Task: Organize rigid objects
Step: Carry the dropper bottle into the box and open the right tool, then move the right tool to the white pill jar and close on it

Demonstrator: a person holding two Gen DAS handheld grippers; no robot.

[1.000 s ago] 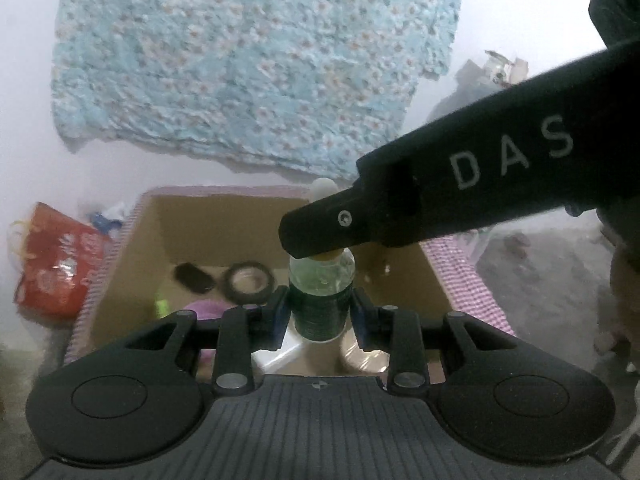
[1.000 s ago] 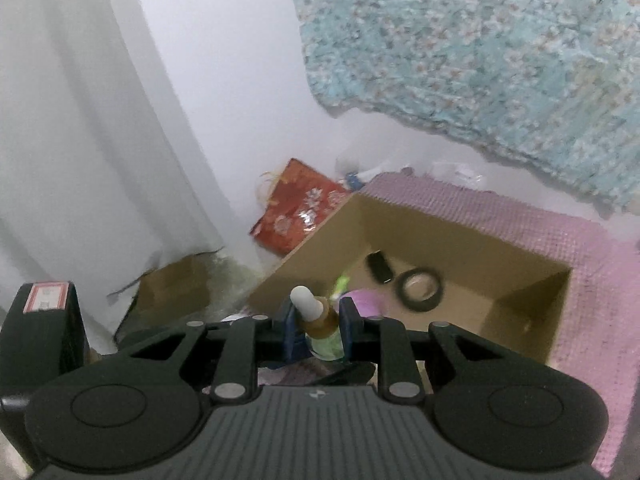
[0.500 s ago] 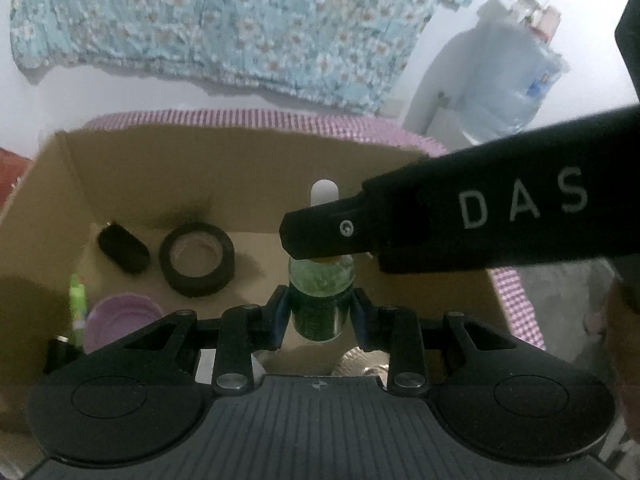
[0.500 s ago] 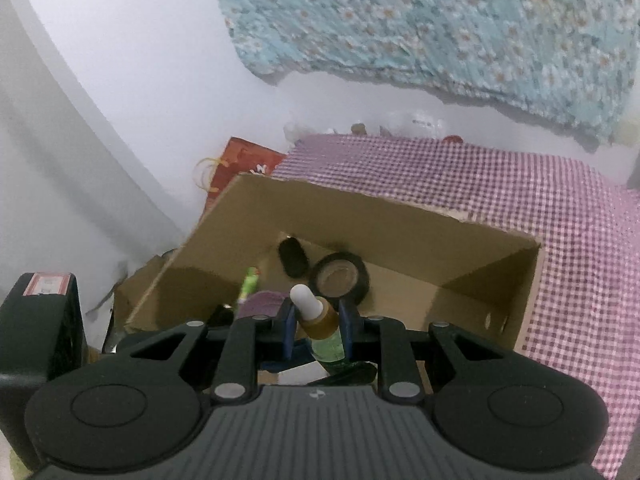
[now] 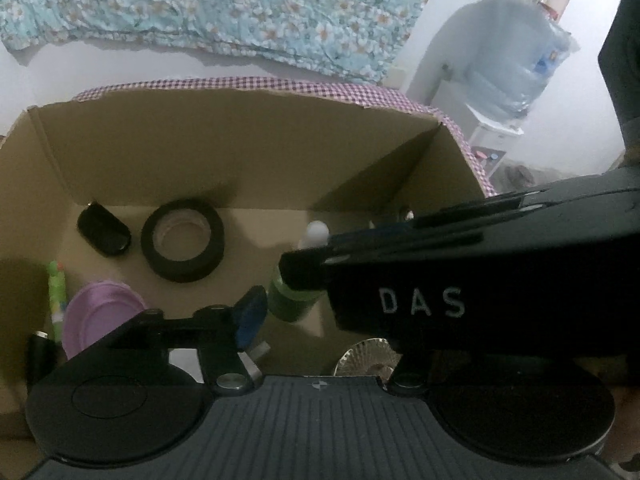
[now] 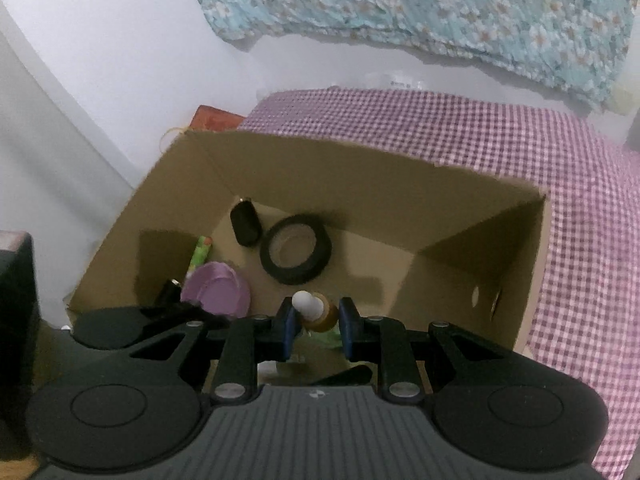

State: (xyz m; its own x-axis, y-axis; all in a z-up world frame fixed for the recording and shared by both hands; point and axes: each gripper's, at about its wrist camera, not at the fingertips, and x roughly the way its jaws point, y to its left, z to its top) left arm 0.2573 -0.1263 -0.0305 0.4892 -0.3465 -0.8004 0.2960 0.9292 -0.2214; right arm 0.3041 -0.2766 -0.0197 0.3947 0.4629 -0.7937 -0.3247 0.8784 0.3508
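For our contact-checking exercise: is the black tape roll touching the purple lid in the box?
Apart. The right wrist view shows bare box floor between the tape roll and the purple lid.

one box point(image 6: 280, 168), one bottle point(image 6: 316, 312), one tape roll point(image 6: 296, 254)

Both wrist cameras looked forward and down along their jaws into the same open cardboard box point(image 5: 240, 152), from close above its near edge. The left view sat lower and closer in; the right view point(image 6: 360, 184) looked from higher. Both shared the box floor and the black tape roll point(image 5: 182, 246) point(image 6: 295, 255).
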